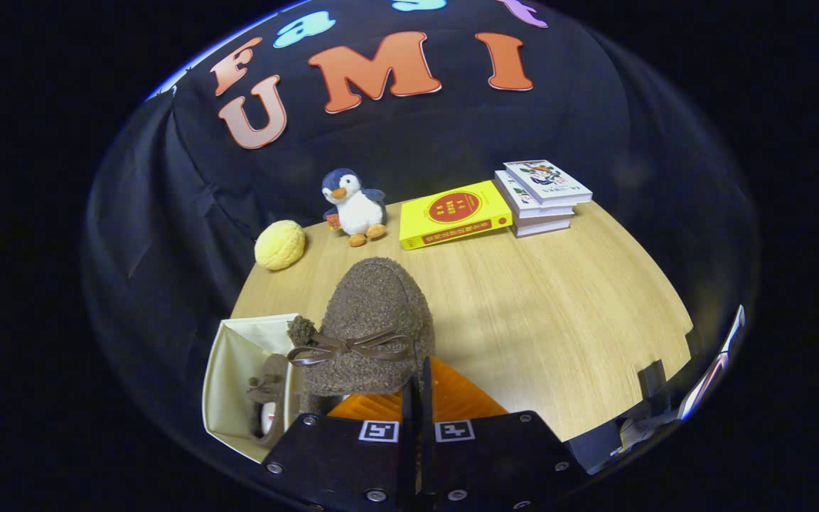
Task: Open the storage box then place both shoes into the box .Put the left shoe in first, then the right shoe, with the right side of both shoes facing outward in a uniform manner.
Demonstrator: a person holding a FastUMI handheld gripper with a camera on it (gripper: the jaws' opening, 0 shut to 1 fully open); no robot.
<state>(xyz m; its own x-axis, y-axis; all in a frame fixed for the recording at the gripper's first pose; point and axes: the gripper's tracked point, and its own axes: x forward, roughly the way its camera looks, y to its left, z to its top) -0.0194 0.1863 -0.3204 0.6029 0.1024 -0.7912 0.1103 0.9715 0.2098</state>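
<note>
wooden table (pixel 559 320) — gripper (pixel 416 384) clenched on brown shoe (pixel 374 320), beside open storage box (pixel 239 370)

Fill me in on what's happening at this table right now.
A hand-held gripper is carrying a brown fuzzy shoe with a bow, its fingers closed together on the shoe's rear edge. Just beside it sits an open cream storage box with another brown shoe already inside. So one shoe is stowed and the second is held near the box, not yet in. Beyond, on the wooden table, sit a plush penguin, a yellow ball and books.
</note>
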